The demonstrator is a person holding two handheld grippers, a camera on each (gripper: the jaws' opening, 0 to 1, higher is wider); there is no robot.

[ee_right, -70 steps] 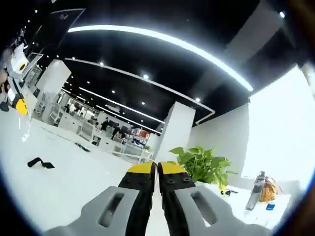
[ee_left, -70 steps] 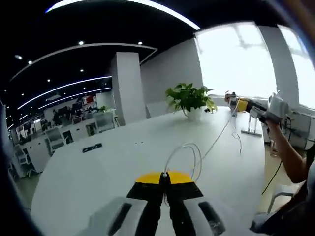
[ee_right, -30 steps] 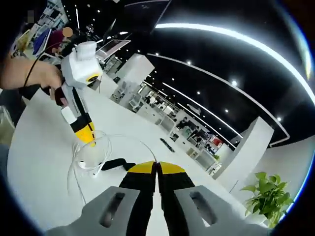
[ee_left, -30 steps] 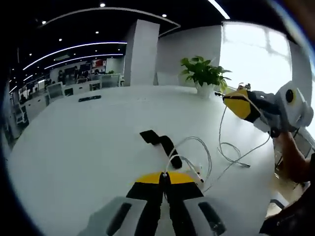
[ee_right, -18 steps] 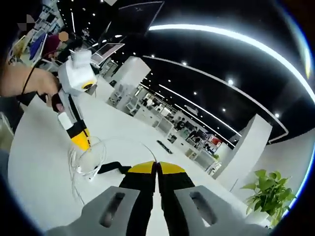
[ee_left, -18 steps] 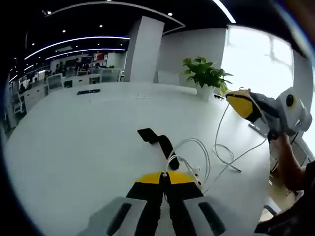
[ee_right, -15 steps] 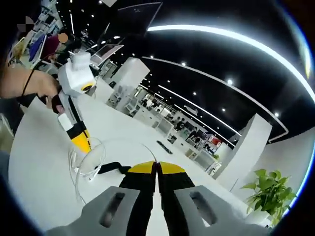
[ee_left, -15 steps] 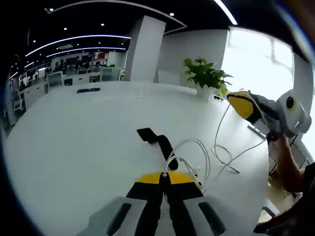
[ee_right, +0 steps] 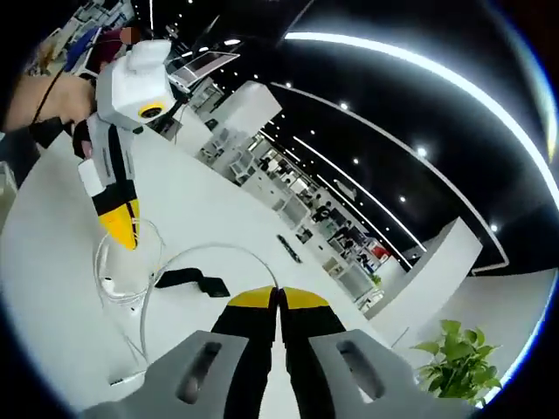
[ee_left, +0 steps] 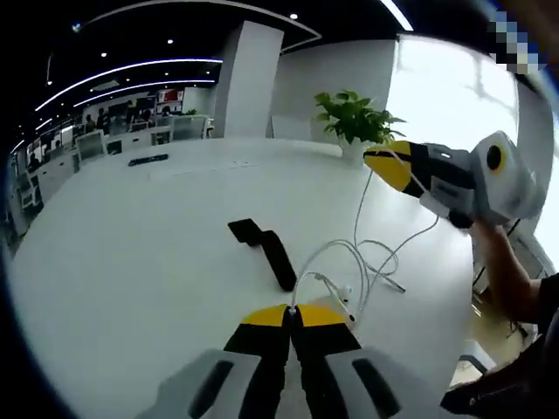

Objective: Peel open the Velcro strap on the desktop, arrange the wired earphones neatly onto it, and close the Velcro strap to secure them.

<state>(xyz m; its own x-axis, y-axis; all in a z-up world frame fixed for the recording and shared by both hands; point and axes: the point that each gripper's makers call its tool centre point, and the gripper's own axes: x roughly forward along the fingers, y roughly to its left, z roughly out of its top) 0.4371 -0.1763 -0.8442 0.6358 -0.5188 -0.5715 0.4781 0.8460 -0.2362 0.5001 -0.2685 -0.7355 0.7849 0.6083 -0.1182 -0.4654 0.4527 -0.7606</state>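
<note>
A black Velcro strap lies flat on the white desk, and it shows in the right gripper view too. White wired earphones lie looped beside it, their cable running in an arc between both grippers. My left gripper is shut on the cable close to the desk, just in front of the strap. My right gripper is shut on the cable too and held higher; it shows as a yellow-tipped tool in the left gripper view. The left gripper hangs over the coils.
A potted plant stands at the desk's far side, also seen at lower right. A dark flat object lies far back on the desk. A person's arm holds the right gripper at the desk's right edge. Office desks fill the background.
The right gripper has risen and drawn nearer the left one, lifting the cable into a taller arc. Both views have shifted a little; the strap has stayed in place.
</note>
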